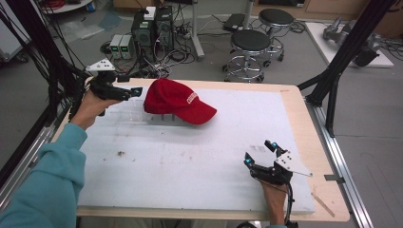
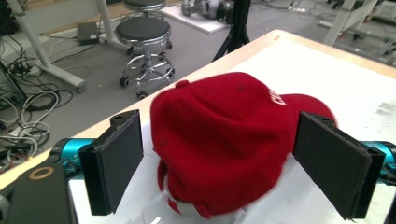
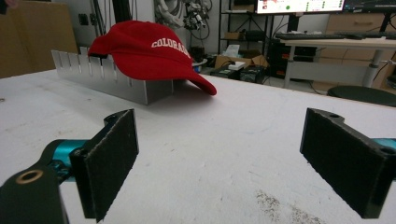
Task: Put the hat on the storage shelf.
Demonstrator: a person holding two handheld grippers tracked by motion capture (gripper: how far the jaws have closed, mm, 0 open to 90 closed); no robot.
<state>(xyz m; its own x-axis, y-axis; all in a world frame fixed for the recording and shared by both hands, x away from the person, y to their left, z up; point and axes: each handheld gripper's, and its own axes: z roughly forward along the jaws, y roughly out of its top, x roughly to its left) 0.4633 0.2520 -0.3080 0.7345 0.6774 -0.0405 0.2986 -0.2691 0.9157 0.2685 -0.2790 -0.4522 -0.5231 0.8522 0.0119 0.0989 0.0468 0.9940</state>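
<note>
Red cap [image 1: 176, 100], high view: it sits on a slotted metal rack [image 1: 124, 114] at the far left of the white table [image 1: 199, 161]. Your left gripper [image 1: 135, 91] hangs just behind it, jaws spread; your right gripper [image 1: 259, 152] rests near the front right edge, jaws apart, empty.
Left gripper view: cap [image 2: 224, 140] lies between your released pads [image 2: 116, 163], untouched.
Right gripper view: cap [image 3: 144, 51], lettered COLORADO, drapes the rack [image 3: 107, 79], well beyond your open gripper [image 3: 224, 158].

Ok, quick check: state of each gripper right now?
Left gripper: open, holding nothing, jaws spread just behind the red cap.
Right gripper: open, empty, over the bare white mat.
</note>
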